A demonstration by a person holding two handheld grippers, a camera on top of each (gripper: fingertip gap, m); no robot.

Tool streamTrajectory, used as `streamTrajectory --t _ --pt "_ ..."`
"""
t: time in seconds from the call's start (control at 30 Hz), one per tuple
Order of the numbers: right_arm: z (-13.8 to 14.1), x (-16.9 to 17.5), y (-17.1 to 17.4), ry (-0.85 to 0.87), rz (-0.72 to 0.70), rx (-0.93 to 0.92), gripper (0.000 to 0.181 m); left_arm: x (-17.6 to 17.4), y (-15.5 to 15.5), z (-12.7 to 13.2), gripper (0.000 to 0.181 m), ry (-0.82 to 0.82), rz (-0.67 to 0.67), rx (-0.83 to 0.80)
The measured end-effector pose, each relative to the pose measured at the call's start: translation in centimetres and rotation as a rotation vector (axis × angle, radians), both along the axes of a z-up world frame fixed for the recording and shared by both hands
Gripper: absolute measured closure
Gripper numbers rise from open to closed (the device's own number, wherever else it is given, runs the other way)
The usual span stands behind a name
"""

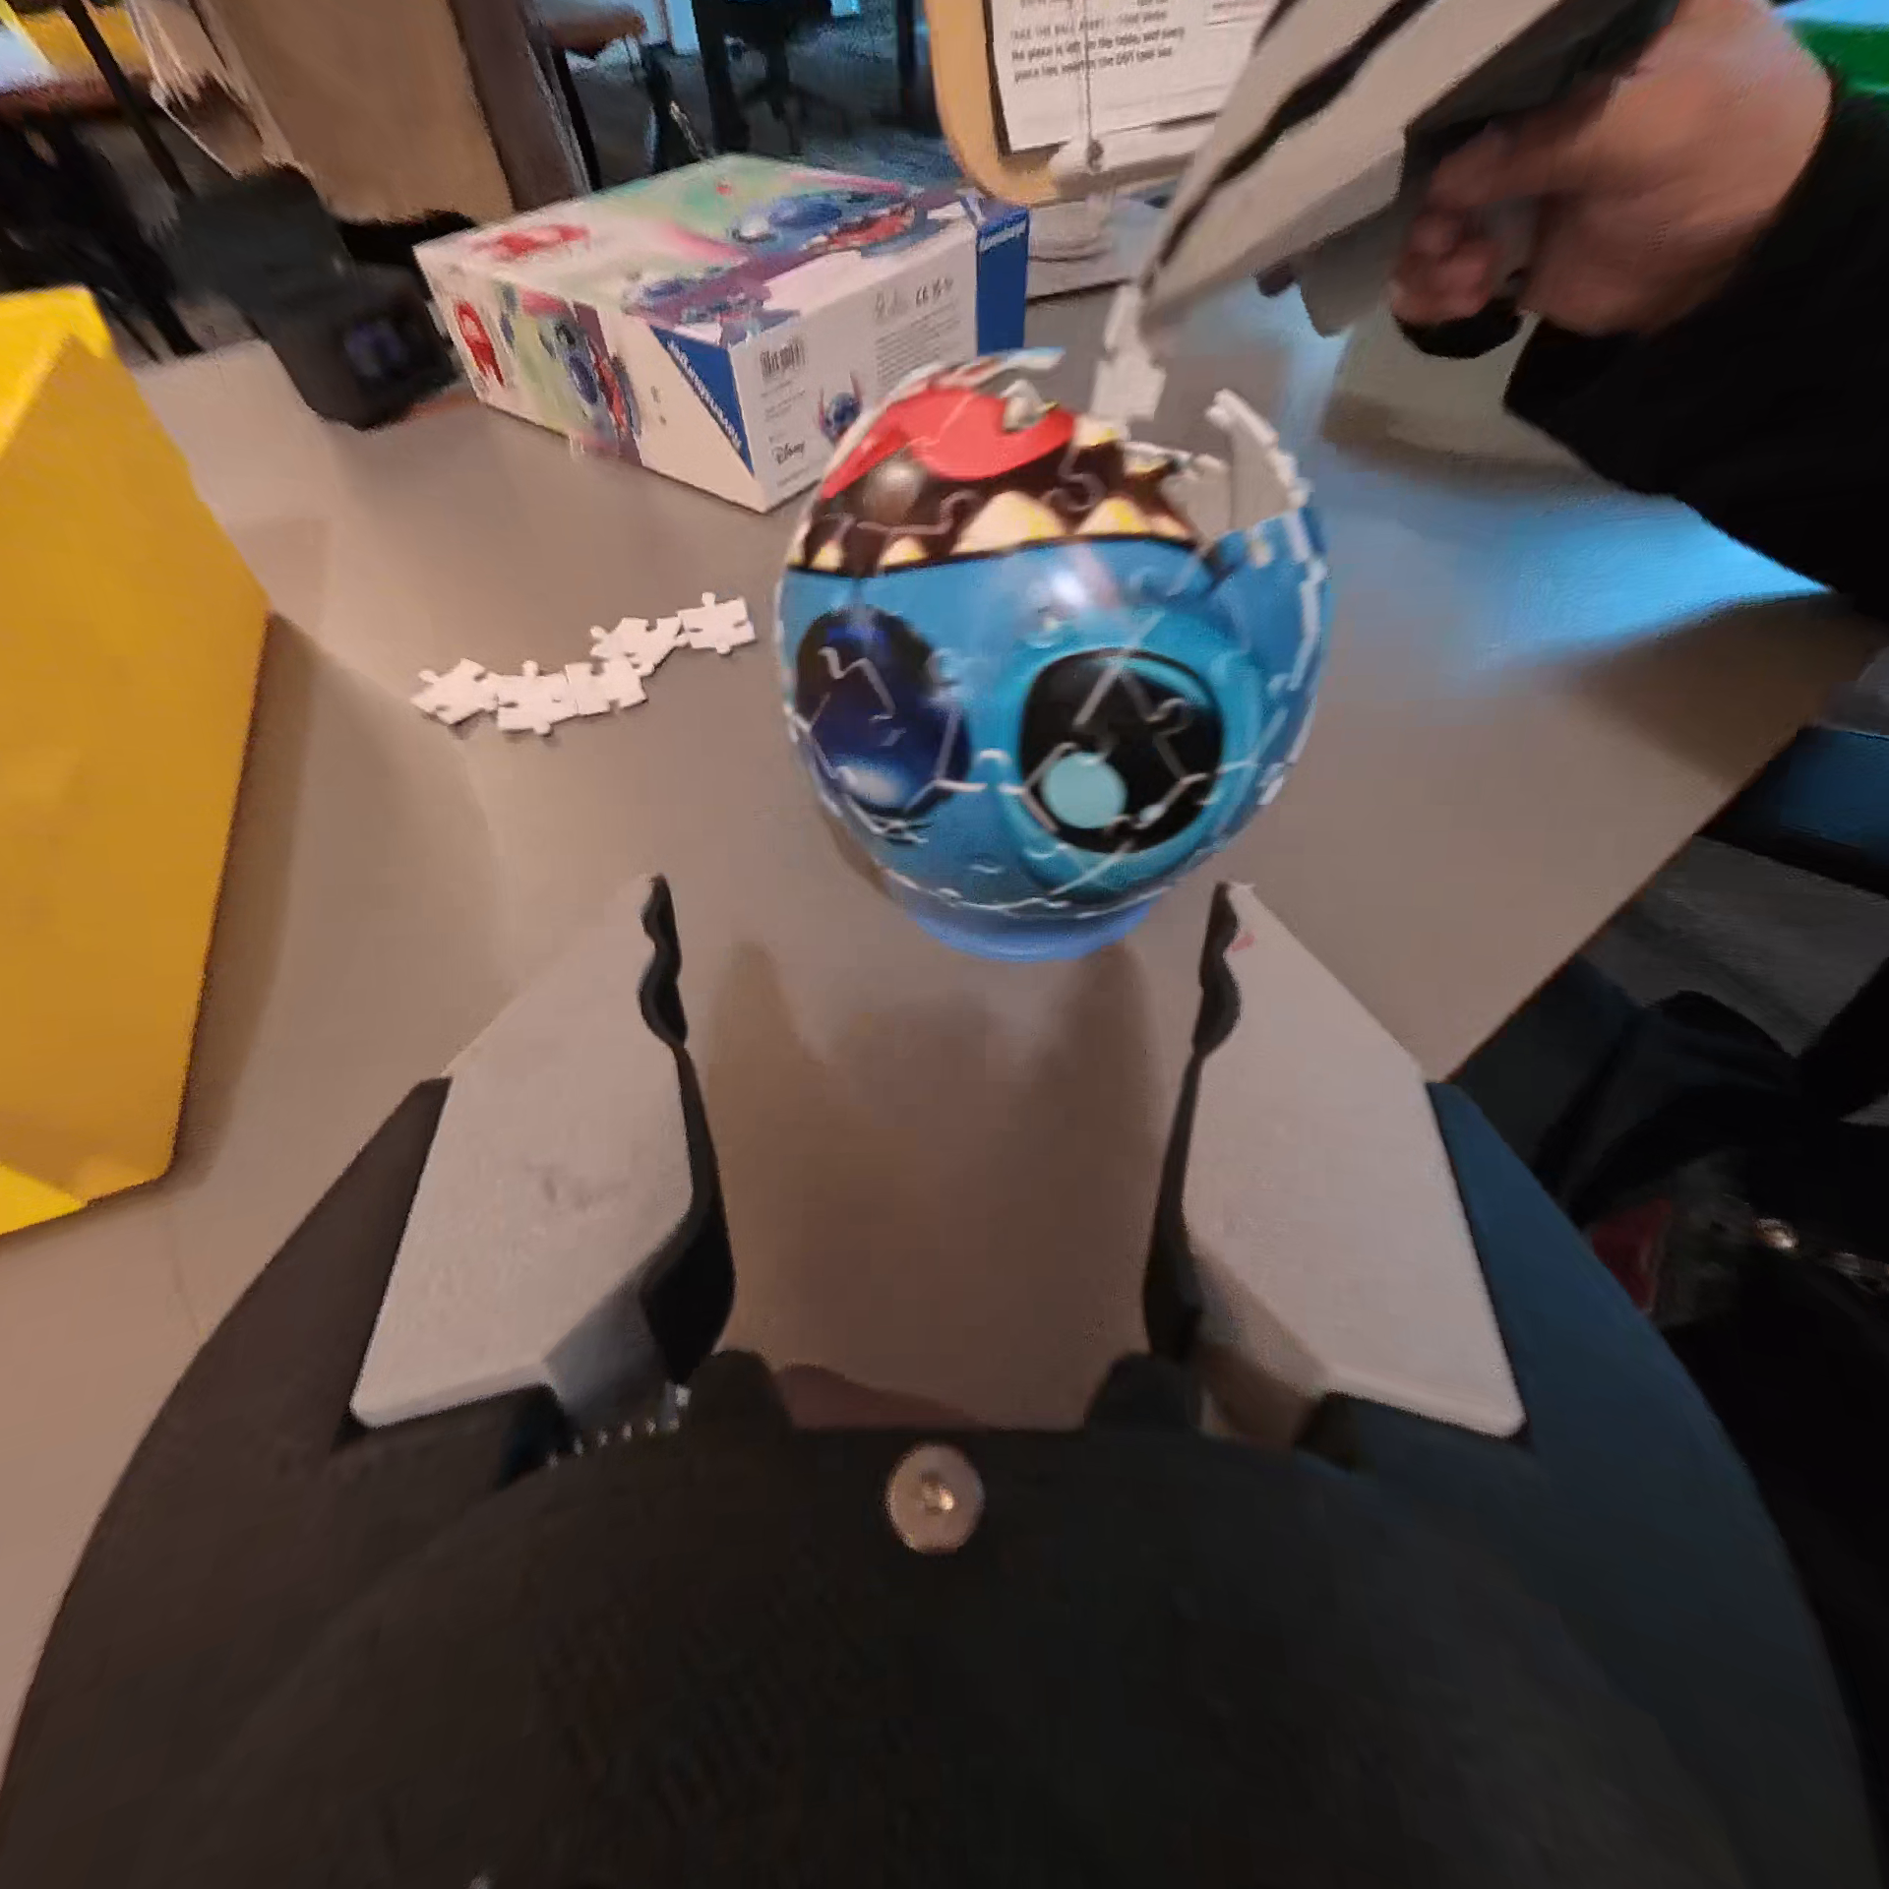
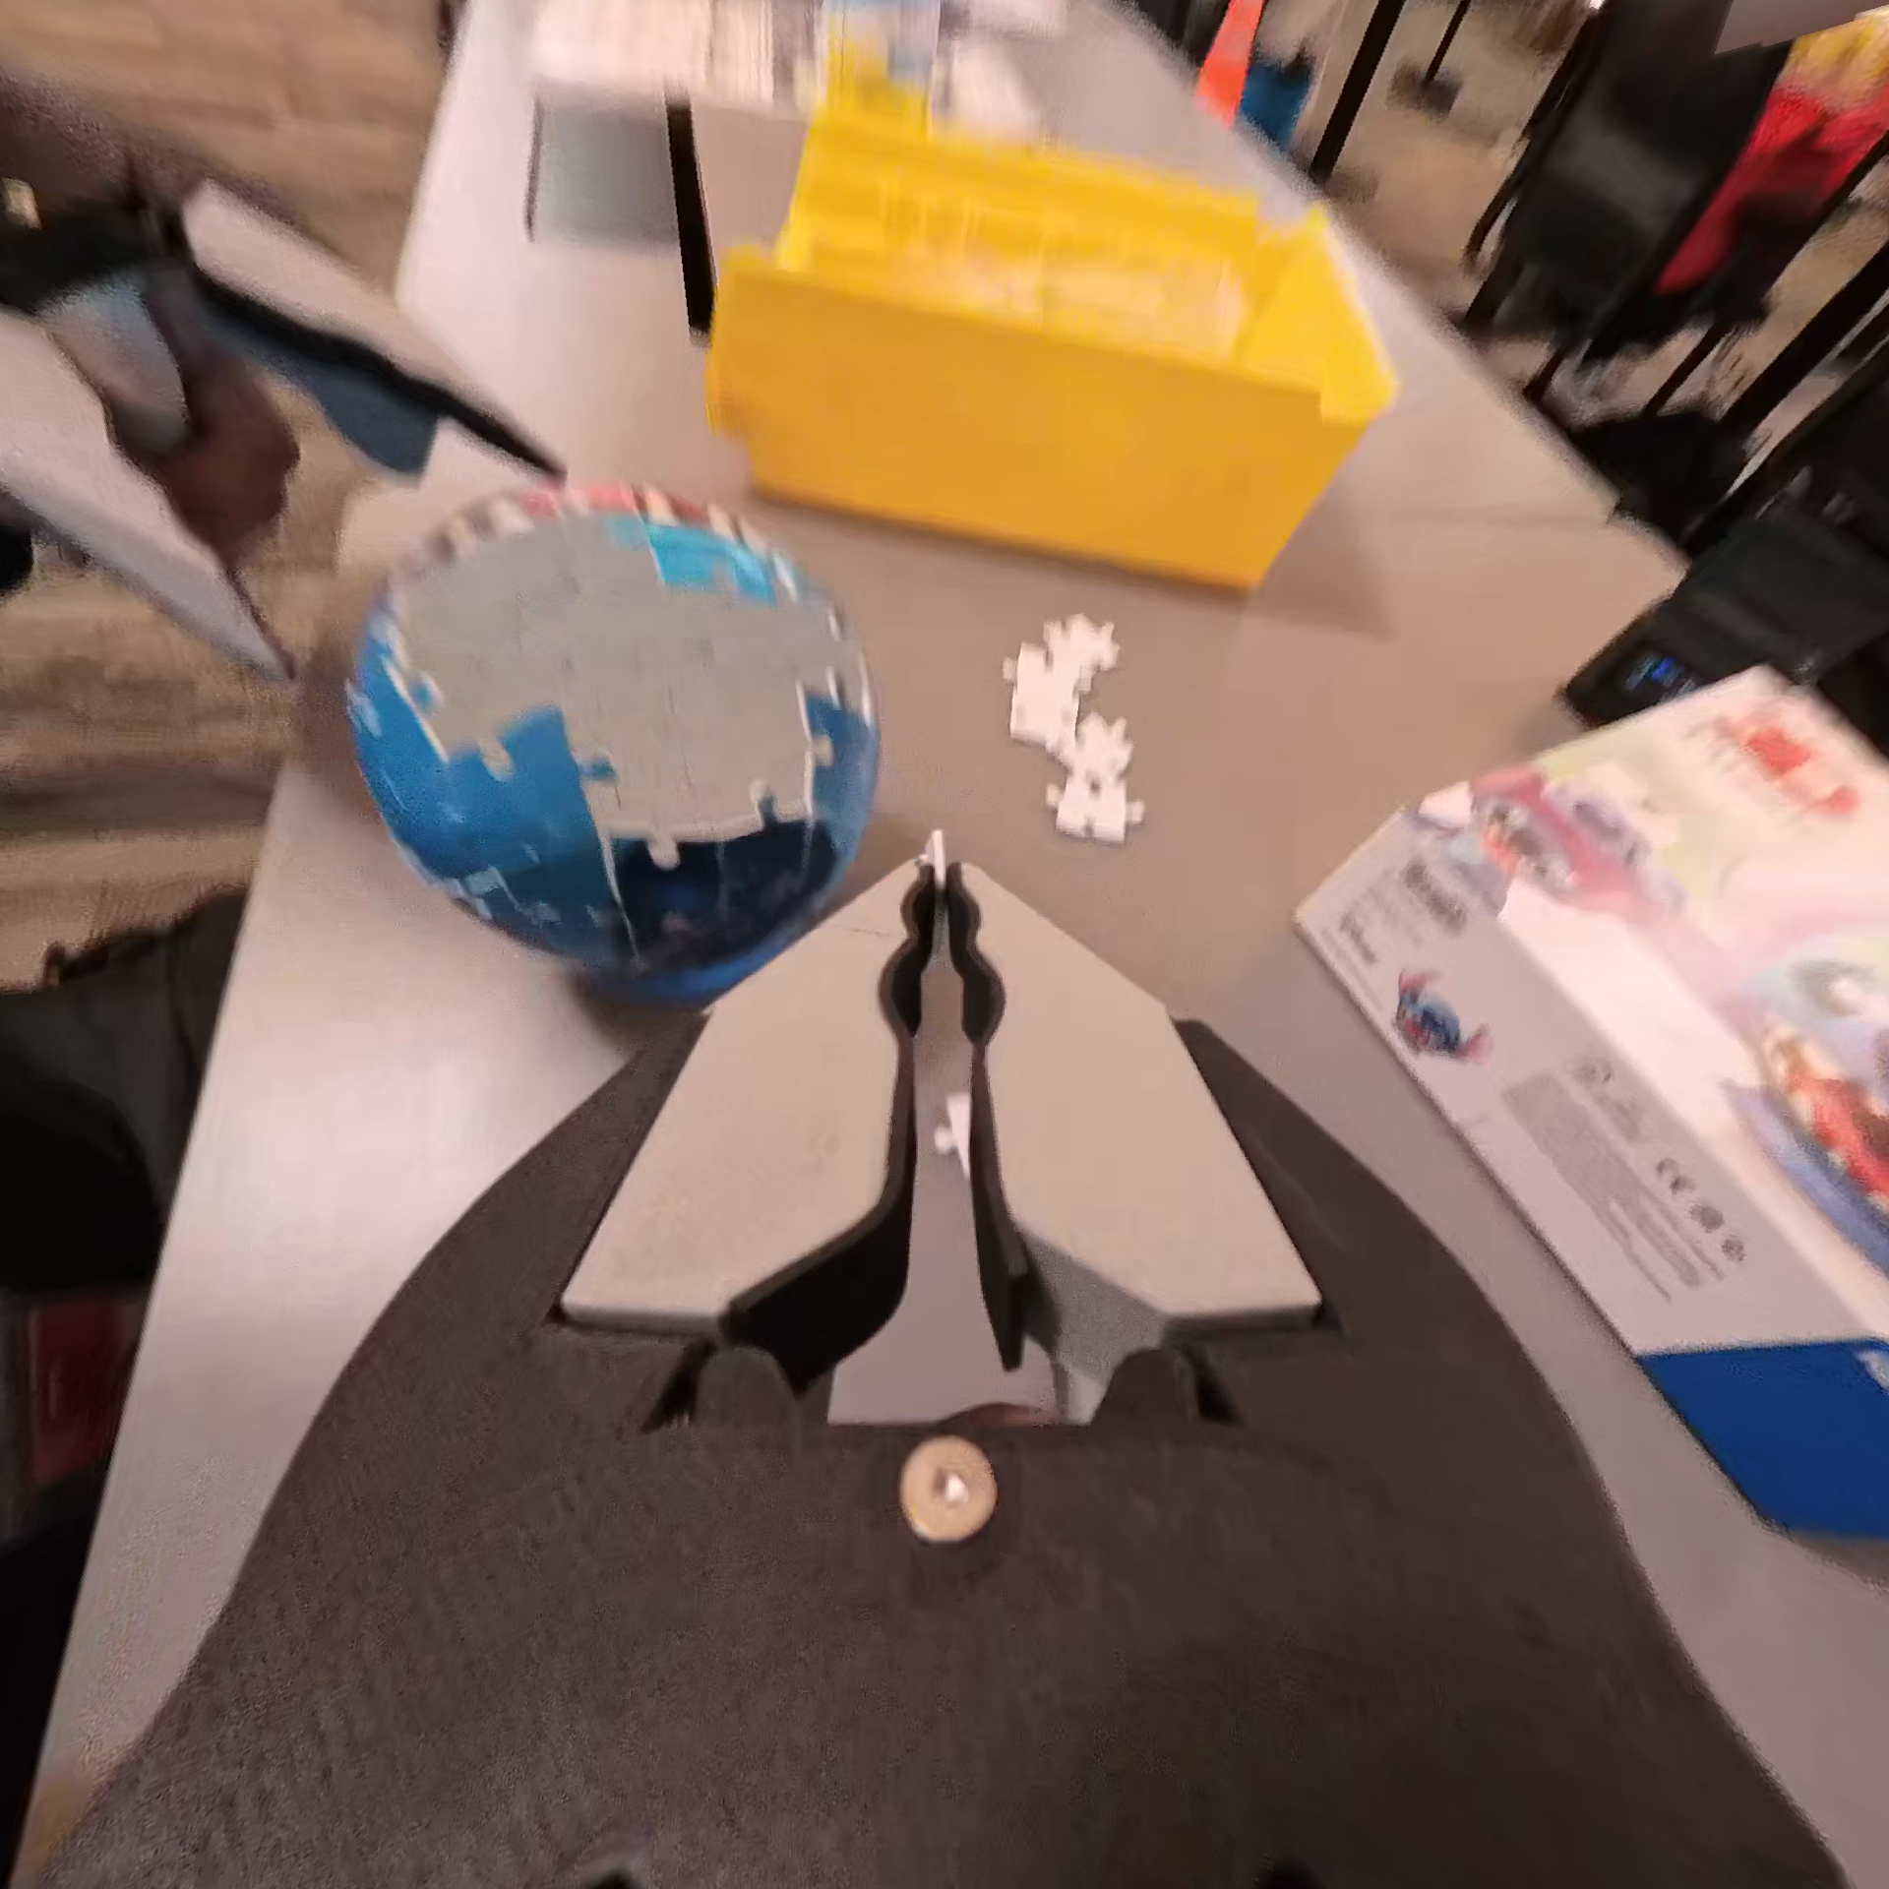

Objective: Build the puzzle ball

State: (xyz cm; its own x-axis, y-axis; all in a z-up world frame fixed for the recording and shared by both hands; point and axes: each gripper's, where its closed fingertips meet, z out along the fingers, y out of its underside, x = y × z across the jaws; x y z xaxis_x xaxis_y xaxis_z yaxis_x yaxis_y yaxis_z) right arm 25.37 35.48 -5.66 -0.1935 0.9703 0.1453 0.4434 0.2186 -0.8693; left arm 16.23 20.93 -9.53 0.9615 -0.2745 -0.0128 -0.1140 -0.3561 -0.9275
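Note:
The partly built puzzle ball (image 1: pixel 1053 664) is blue with big dark eyes and a red patch on top, and it stands on the grey table (image 1: pixel 920 1124). My left gripper (image 1: pixel 940 910) is open and empty just in front of the ball, not touching it. My right gripper (image 1: pixel 1150 296) comes in from the upper right, shut on a white puzzle piece (image 1: pixel 1130 358) just above the ball's open top rim. In the right wrist view the ball (image 2: pixel 613 736) shows a large gap with its grey inside. The right gripper (image 2: pixel 935 884) pinches the piece (image 2: pixel 933 850).
Several loose white pieces (image 1: pixel 583 664) lie on the table left of the ball and also show in the right wrist view (image 2: pixel 1078 726). The puzzle box (image 1: pixel 736 317) lies behind them. A yellow bin (image 1: pixel 102 716) stands at the left. The table edge (image 1: pixel 1636 869) runs close on the right. There is about 20 centimetres between the tips of the two grippers.

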Motion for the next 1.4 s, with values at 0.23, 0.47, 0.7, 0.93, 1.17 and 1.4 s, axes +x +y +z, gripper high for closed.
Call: streamTrajectory --t 0.23,0.47,0.7,0.93,1.17,1.4 --pt "-8.3 1.9 0.6 -0.349 0.12 -0.231 0.181 0.5 2.0 0.4 0.077 -0.108 -0.181 0.014" --pt "-10.1 1.7 -0.5 -0.393 0.248 -0.392 0.162 2.0 2.8 0.2 0.075 -0.106 -0.315 -0.041" --pt "-5.7 0.3 -3.6 -0.193 0.411 -0.374 0.11 2.0 3.9 0.0 0.072 -0.101 -0.377 -0.089" --pt "-6.1 -1.4 -6.2 -0.174 0.481 -0.292 0.103 2.7 3.8 -0.3 0.077 -0.086 -0.409 -0.101" --pt "-5.9 -2.2 -6.5 -0.096 0.505 -0.087 0.098 2.6 3.4 -0.6 0.077 0.099 -0.369 0.013" --pt "-5.3 -2.3 -6.5 0.026 0.504 0.169 0.101 2.3 3.2 -1.2 0.076 0.277 -0.307 0.115"
